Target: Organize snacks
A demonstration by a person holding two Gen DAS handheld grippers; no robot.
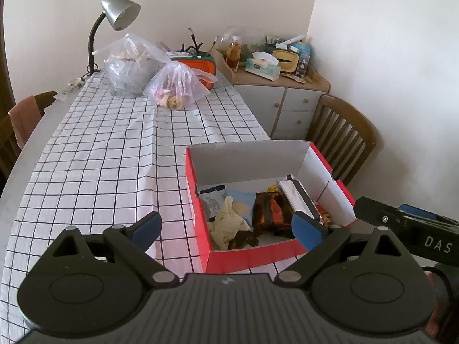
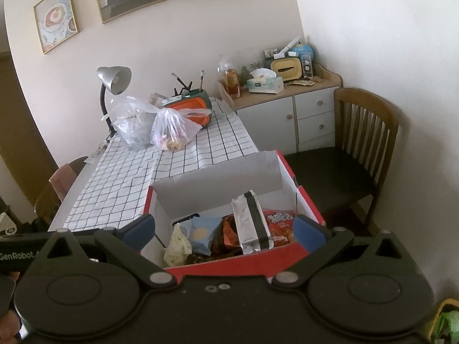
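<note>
Left gripper (image 1: 226, 226): fingers spread wide, nothing between them. Right gripper (image 2: 225, 228): fingers likewise spread wide and empty.

The red box (image 1: 252, 253) (image 2: 308, 200) stands open on the desk (image 1: 94, 154) (image 2: 114, 177), directly ahead of both pairs of fingers. In the left wrist view its near wall lies between the fingertips, with the right-hand fingertip (image 1: 305, 229) overlapping the box's near right corner; whether it touches cannot be told. In the right wrist view the box fills the gap between the fingertips.

Snacks lie inside the box: a silver packet with a black stripe (image 1: 297, 195) (image 2: 251, 225) leaning toward the right wall, a dark orange-patterned packet (image 1: 271, 210) (image 2: 228, 230) beside it, a red snack bag (image 2: 279, 223), a blue packet (image 2: 200, 233), and a pale crumpled wrapper (image 1: 229, 220) (image 2: 178, 245) at the left.

Well beyond the fingers, two clear plastic bags (image 1: 178, 86) (image 2: 172, 129) sit near a desk lamp (image 1: 120, 11) (image 2: 114, 78).
</note>
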